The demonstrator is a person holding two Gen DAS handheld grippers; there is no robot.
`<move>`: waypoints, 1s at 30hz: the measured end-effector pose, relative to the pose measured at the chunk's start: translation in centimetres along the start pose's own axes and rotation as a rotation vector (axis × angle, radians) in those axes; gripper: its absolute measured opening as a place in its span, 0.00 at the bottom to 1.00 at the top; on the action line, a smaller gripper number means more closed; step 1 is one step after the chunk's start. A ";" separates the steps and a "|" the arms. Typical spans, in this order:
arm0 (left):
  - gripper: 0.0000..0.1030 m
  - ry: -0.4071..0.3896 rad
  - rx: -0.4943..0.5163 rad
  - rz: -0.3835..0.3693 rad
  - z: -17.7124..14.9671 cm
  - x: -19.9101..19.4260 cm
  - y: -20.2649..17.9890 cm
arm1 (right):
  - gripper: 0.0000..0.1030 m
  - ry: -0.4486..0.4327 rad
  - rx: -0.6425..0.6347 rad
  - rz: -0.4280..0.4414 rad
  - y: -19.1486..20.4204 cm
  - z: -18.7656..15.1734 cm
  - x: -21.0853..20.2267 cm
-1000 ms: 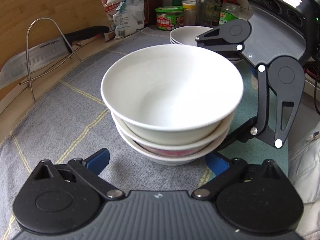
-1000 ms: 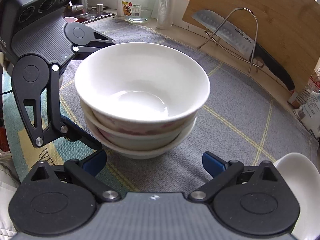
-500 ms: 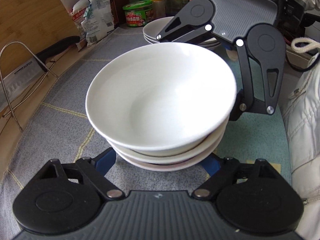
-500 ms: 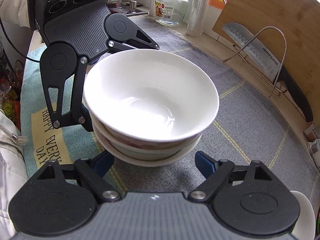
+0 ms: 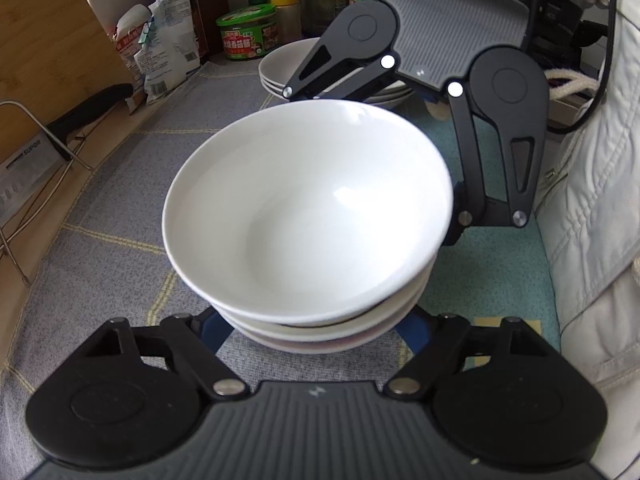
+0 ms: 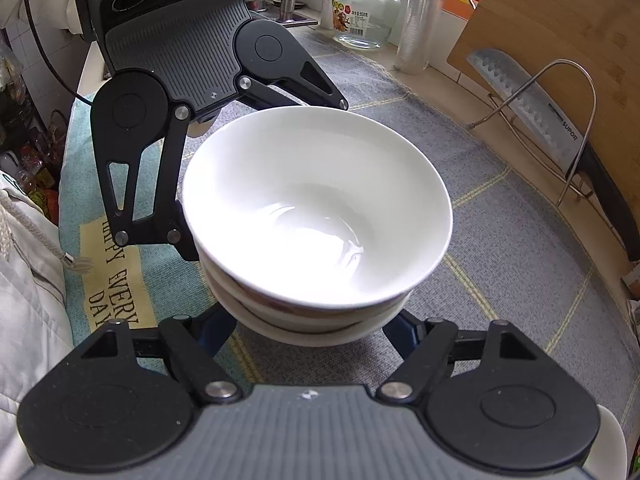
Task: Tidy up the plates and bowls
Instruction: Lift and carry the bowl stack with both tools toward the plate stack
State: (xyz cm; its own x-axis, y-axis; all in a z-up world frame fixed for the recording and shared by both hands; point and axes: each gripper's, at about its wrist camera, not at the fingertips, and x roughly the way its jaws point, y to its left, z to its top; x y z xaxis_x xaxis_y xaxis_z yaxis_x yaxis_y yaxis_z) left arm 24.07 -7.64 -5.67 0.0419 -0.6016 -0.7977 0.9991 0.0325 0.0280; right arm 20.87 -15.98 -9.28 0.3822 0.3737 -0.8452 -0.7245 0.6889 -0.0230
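Note:
A stack of three white bowls [image 5: 308, 216] fills the middle of both views; it also shows in the right wrist view [image 6: 316, 216]. My left gripper [image 5: 316, 330] is spread wide, its blue-padded fingers at either side of the stack's base. My right gripper [image 6: 308, 330] stands the same way on the opposite side. Each gripper faces the other across the stack. The fingertips are hidden under the bowls, so contact cannot be judged. A second stack of shallow white plates [image 5: 280, 68] sits behind, partly hidden by the right gripper.
A grey checked cloth [image 5: 120, 200] covers the counter, with a teal mat [image 6: 100, 248] near the person. A cleaver [image 6: 532, 104] rests on a wire rack against a wooden board. Jars, bottles and a green tin [image 5: 248, 36] line the back.
Both grippers have closed in around the bowl stack and tilted to look more steeply down on it. The stack appears lifted and carried toward the plates.

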 end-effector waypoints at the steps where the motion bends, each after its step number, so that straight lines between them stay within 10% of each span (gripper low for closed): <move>1: 0.80 -0.001 -0.002 -0.004 0.0 0.0 0.1 | 0.81 0.000 0.000 0.001 -0.1 0.0 0.1; 30: 0.81 0.021 0.024 0.036 1.1 -0.9 -1.1 | 0.80 0.005 0.001 0.000 0.1 0.4 -0.7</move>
State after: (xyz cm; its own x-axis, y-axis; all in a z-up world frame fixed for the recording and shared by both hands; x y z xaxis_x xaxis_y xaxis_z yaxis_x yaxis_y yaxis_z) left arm 22.91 -7.97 -4.31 0.0782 -0.5839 -0.8081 0.9968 0.0348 0.0713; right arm 20.78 -15.95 -8.52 0.3797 0.3704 -0.8477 -0.7235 0.6900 -0.0226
